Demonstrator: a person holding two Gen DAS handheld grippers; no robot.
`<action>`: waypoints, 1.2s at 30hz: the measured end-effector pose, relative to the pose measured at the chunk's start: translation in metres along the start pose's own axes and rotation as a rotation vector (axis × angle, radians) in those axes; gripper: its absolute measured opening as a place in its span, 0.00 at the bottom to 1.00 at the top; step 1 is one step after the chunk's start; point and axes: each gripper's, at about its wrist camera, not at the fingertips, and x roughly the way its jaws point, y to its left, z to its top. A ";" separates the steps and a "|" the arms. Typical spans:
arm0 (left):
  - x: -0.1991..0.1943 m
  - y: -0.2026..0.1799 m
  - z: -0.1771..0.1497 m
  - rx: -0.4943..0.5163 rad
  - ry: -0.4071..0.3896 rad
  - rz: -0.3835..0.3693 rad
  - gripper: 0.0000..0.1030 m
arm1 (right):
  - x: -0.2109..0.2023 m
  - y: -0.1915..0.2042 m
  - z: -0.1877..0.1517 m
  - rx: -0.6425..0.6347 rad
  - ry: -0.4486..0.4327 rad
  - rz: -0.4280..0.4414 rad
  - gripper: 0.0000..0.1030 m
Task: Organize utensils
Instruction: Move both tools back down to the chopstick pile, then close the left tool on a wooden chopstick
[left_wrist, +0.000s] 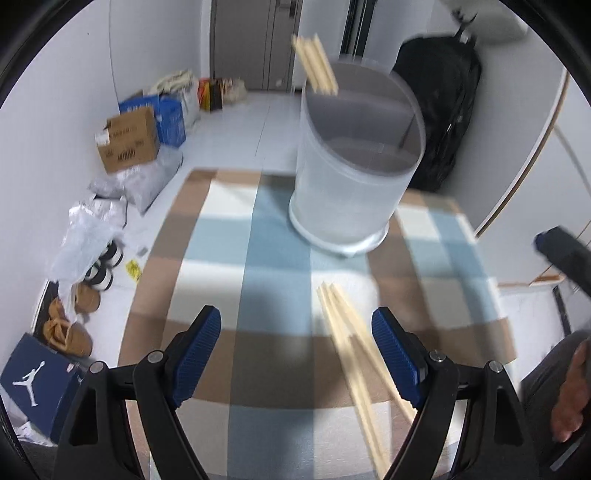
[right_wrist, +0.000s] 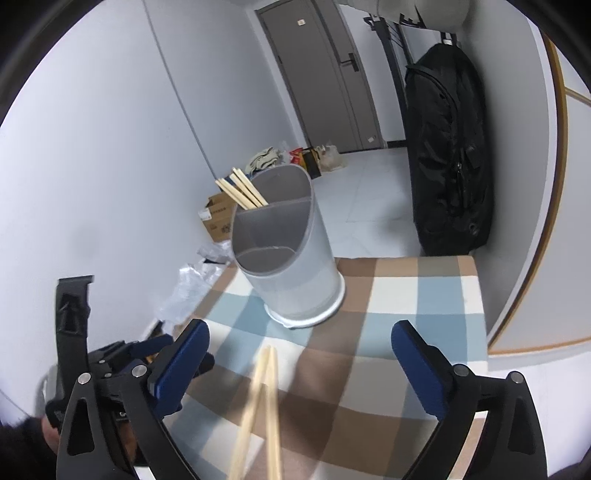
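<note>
A grey-white divided utensil holder (left_wrist: 354, 166) (right_wrist: 291, 258) stands on the checked tablecloth (left_wrist: 221, 258) (right_wrist: 424, 295). Several wooden chopsticks (left_wrist: 316, 64) (right_wrist: 242, 192) stick up from its far compartment. Loose chopsticks (left_wrist: 351, 350) (right_wrist: 264, 398) lie flat on the cloth nearer to me. My left gripper (left_wrist: 295, 317) is open just above them; they pass close to its right finger without touching. My right gripper (right_wrist: 301, 328) is open wide, and the loose chopsticks lie between its jaws, untouched. The left gripper's body (right_wrist: 110, 358) shows at the lower left of the right wrist view.
A black bag (left_wrist: 443, 110) (right_wrist: 450, 155) hangs against the wall behind the table. On the floor to the left are a cardboard box (left_wrist: 127, 138), plastic bags (left_wrist: 88, 229), shoes (left_wrist: 103, 269) and a blue shoebox (left_wrist: 33, 384). A hand (left_wrist: 569, 391) is at the right edge.
</note>
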 end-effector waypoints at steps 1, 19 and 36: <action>0.004 -0.001 -0.001 0.009 0.013 0.004 0.78 | 0.001 -0.003 0.001 0.016 0.007 0.013 0.97; 0.038 -0.015 -0.007 0.017 0.197 0.149 0.78 | -0.002 -0.018 0.006 0.083 0.002 0.071 0.97; 0.056 -0.022 0.015 -0.012 0.236 0.106 0.34 | -0.008 -0.028 0.008 0.139 -0.004 0.099 0.97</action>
